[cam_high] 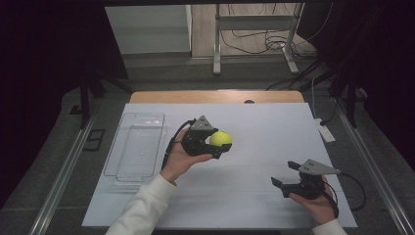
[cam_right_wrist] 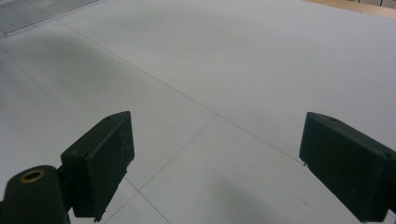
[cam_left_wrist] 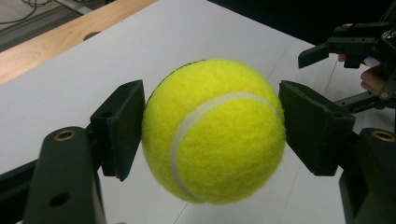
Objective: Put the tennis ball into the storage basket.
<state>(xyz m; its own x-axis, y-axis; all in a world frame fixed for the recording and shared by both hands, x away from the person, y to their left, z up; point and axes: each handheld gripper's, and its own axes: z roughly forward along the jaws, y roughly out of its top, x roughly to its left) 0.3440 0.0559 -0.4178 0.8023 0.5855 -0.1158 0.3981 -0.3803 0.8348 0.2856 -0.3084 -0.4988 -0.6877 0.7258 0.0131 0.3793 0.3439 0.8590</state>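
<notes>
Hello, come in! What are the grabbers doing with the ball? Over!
Left gripper shut on ball, held above the table. Right gripper open, holding nothing. Clear tray at left, nothing in the way.

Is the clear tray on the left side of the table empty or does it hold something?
Empty. In the high view the clear tray shows only its own ribbed bottom; the tennis ball sits in the left gripper.

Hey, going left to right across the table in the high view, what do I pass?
Clear tray → left gripper holding the tennis ball → right gripper, jaws apart with nothing between them → white power strip at the table's right edge.
</notes>
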